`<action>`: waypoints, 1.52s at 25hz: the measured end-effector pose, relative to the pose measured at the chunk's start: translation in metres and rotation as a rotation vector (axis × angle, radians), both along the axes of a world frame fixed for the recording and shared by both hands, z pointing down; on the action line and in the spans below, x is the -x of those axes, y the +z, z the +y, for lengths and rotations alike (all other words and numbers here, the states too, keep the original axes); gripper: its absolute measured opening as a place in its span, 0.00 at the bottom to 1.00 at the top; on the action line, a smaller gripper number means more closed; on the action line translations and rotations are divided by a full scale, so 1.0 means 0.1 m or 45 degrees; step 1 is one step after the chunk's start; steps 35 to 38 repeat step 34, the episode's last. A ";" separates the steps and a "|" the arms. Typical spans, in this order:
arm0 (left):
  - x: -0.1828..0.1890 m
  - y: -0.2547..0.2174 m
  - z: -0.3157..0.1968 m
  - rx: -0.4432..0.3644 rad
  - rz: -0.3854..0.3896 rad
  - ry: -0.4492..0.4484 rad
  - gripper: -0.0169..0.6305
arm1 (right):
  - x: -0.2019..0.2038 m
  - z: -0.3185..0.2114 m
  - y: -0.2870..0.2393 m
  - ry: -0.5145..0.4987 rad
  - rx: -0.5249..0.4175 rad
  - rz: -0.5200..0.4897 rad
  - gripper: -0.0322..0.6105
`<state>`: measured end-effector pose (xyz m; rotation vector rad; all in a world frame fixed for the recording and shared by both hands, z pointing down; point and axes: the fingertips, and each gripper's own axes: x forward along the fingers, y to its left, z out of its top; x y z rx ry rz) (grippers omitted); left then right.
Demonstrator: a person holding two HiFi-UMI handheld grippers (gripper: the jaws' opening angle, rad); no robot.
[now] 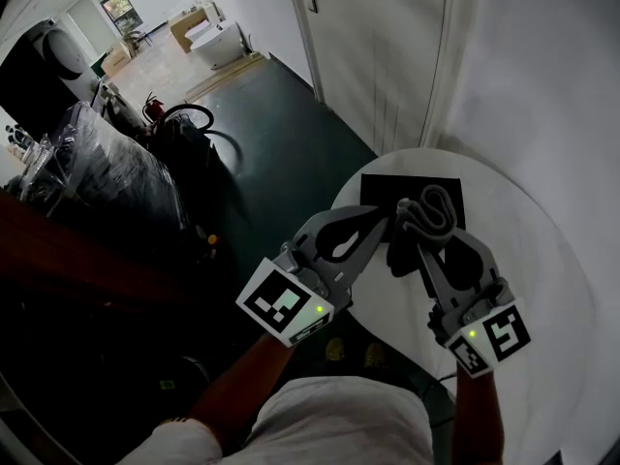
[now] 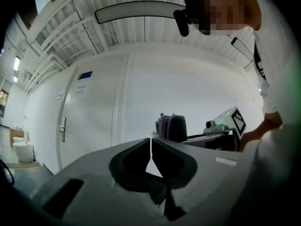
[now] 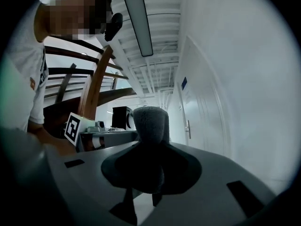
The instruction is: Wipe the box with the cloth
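Note:
A flat black box (image 1: 380, 190) lies on the far part of the round white table (image 1: 552, 289). The grey cloth (image 1: 433, 209) is bunched up over the box's near edge, and my right gripper (image 1: 419, 236) is shut on it. The right gripper view shows the cloth (image 3: 150, 124) standing up between the jaws of that gripper (image 3: 149, 149). My left gripper (image 1: 385, 221) is just left of the cloth, shut with nothing in it. In the left gripper view its jaws (image 2: 150, 147) meet, and the cloth (image 2: 172, 127) shows beyond them.
A white door (image 1: 378, 46) and wall stand behind the table. Dark floor lies to the left, with plastic-wrapped clutter (image 1: 107, 172) and a red fire extinguisher (image 1: 153, 110). The table's left edge runs under my left gripper.

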<state>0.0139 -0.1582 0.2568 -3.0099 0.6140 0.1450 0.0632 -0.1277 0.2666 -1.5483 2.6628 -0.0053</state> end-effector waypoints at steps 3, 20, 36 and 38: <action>0.04 -0.05 0.02 0.004 0.036 -0.008 0.06 | 0.02 0.02 -0.06 -0.013 -0.018 -0.035 0.20; 0.05 -0.10 0.08 0.008 0.087 0.003 0.05 | 0.05 0.08 -0.06 -0.012 -0.045 -0.027 0.20; 0.05 -0.09 0.14 0.003 0.085 0.004 0.05 | 0.02 0.13 -0.04 -0.013 -0.041 -0.032 0.20; 0.05 -0.09 0.14 0.003 0.085 0.004 0.05 | 0.02 0.13 -0.04 -0.013 -0.041 -0.032 0.20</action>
